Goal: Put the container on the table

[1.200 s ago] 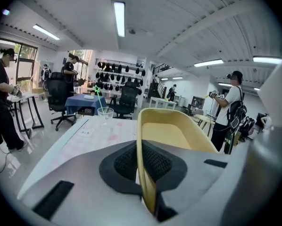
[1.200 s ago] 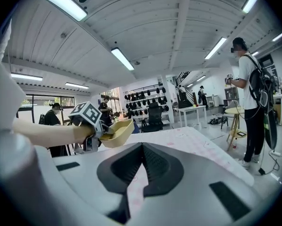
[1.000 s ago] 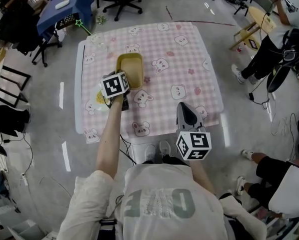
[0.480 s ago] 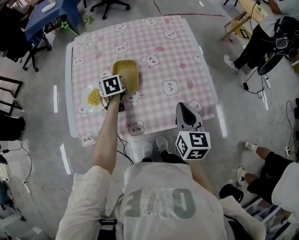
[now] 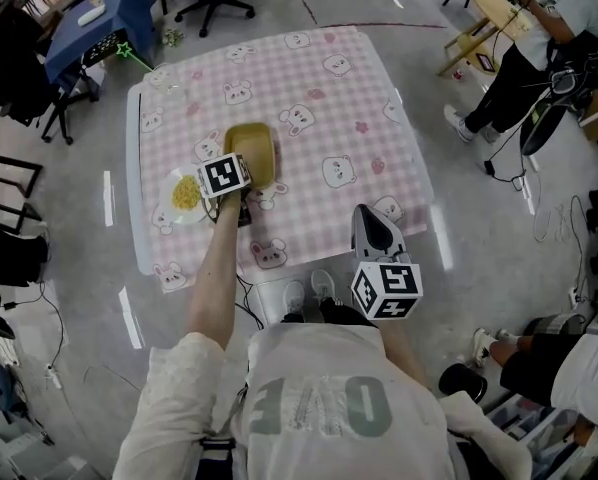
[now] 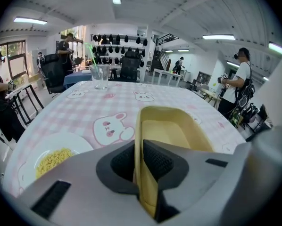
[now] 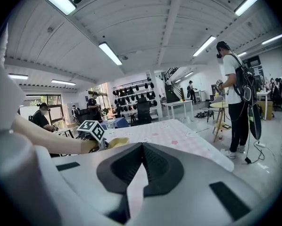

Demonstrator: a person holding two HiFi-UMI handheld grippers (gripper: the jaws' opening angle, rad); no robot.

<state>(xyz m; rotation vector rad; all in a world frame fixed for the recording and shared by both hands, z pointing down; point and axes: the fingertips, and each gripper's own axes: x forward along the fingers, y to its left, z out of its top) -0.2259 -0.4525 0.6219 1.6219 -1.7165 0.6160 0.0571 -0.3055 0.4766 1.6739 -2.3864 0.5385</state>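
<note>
The container [image 5: 255,149] is a shallow yellow rectangular tub, empty, low on the pink checked table [image 5: 329,98]. I cannot tell whether its base touches the cloth. My left gripper [image 5: 245,185] pinches its near wall, and in the left gripper view the pads [image 6: 156,160] press that wall of the container [image 6: 171,132] from both sides, the left gripper [image 6: 138,149] just beginning to open. My right gripper [image 5: 363,214] hovers over the table's near right edge, shut with nothing held; the right gripper [image 7: 142,148] shows its tips meeting.
A white plate of yellow noodles [image 5: 184,195] lies just left of the container. A clear glass [image 6: 99,76] stands at the far left corner of the table. Office chairs and a blue table [image 5: 99,23] are beyond it. A person [image 5: 539,38] stands at the right.
My left gripper has come down with the container towards the tablecloth, next to the plate. The right gripper has stayed about where it was.
</note>
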